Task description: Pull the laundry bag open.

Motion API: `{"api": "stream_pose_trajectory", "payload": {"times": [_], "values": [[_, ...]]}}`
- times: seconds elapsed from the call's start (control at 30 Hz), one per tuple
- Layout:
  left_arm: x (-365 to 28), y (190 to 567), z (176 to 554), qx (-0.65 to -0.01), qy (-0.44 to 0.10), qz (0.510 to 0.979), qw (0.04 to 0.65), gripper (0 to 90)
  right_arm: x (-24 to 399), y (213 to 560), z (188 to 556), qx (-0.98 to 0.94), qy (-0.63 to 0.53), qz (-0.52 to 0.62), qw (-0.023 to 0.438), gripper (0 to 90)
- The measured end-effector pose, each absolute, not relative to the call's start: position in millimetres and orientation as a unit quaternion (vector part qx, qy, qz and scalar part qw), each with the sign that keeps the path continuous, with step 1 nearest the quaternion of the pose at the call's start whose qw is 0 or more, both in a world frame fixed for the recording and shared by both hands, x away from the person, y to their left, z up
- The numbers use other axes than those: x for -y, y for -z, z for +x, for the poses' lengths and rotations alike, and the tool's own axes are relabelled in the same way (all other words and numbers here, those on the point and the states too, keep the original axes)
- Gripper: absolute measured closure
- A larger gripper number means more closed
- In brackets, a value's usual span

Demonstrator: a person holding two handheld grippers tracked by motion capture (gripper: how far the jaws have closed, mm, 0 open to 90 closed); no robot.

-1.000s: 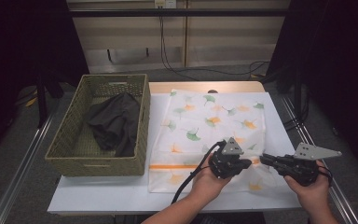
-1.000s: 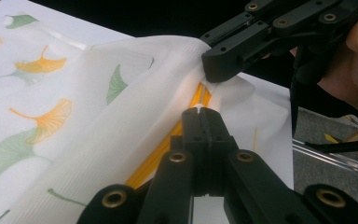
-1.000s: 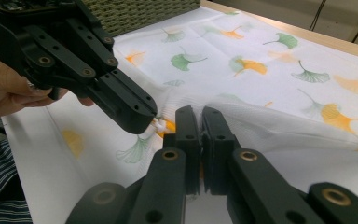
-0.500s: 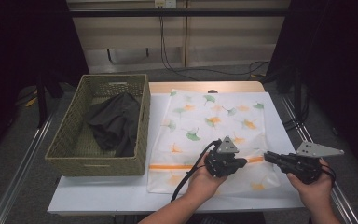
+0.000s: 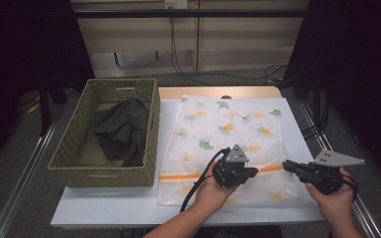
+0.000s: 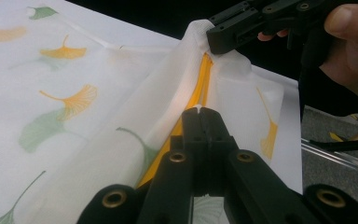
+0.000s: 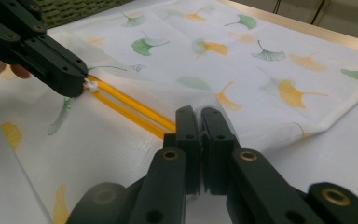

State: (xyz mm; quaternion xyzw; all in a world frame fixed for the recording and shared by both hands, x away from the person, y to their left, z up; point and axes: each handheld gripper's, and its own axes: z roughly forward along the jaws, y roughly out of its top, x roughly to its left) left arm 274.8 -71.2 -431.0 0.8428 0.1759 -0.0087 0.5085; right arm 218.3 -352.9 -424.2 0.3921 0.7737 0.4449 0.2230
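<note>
Left gripper view: left gripper (image 6: 200,112) jaws pinched tight on the white zipper pull of the laundry bag (image 6: 65,93), a white mesh one with a ginkgo-leaf print, right at the orange zipper (image 6: 204,79). Right gripper (image 7: 200,114) is clamped on the bag's fabric by the zipper line, farther right along it. High view shows the left gripper (image 5: 234,174) mid-bag at the near end and the right gripper (image 5: 305,171) at the bag's right edge, the bag flat on the white table (image 5: 129,203). Wicker basket (image 5: 104,168) sits to the left, dark cloth (image 5: 121,131) inside, well apart from both hands. Risk, as a guess: thin mesh could slip out of the right jaws if the left pulls hard, so the bag bunches and the zipper jams; the small pull tab may also pop free of the left jaws.
</note>
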Motion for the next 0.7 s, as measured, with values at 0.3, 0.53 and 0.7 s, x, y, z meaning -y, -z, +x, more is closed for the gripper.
{"api": "stream_pose_trajectory", "payload": {"times": [0.3,0.53,0.7], "values": [[65.9,430.0,275.3,-0.178,0.008,0.843,0.508,90.0,360.6,425.7,219.3,-0.767,-0.440,0.407,0.230,87.0],[57.8,430.2,275.9,-0.181,0.003,0.845,0.504,90.0,364.3,427.2,220.7,-0.762,-0.436,0.418,0.234,87.0],[51.8,430.9,276.7,-0.184,0.003,0.843,0.505,90.0,365.8,427.7,221.9,-0.762,-0.435,0.419,0.234,87.1]]}}
